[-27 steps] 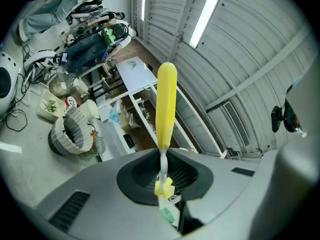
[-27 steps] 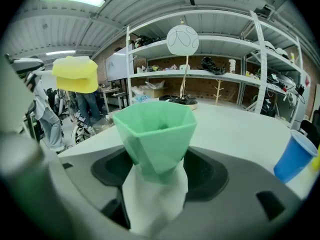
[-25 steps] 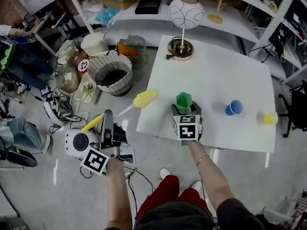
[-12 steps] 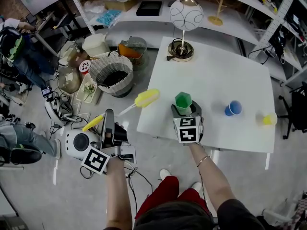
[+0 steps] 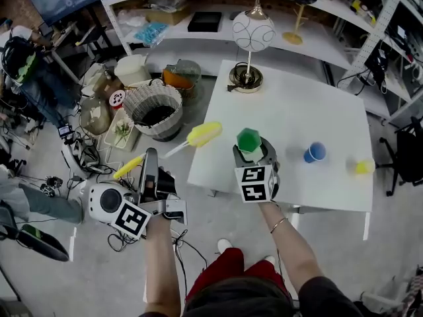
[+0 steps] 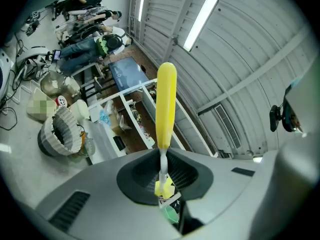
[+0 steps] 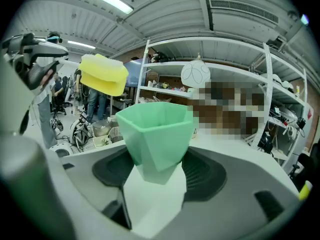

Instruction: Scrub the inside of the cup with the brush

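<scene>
My right gripper point(image 5: 252, 153) is shut on a green faceted cup point(image 5: 249, 139), upright over the near edge of the white table point(image 5: 297, 104). In the right gripper view the cup point(image 7: 157, 131) stands between the jaws point(image 7: 157, 171), mouth up. My left gripper point(image 5: 151, 167), over the floor left of the table, is shut on the thin white handle of a brush with a yellow head point(image 5: 201, 135). The head points toward the cup, a short way to its left. The brush point(image 6: 166, 101) rises from the left gripper point(image 6: 163, 188). The brush head point(image 7: 103, 74) also shows left of the cup.
A blue cup point(image 5: 314, 152) and a yellow cup point(image 5: 363, 167) sit on the table's right side, and a globe lamp point(image 5: 251, 35) stands at its far edge. A wicker basket point(image 5: 153, 107), a white round device point(image 5: 102, 202) and cables crowd the floor to the left.
The head view has shifted a little. Both grippers keep their hold; the cup sits slightly closer to the brush head and a little higher.
</scene>
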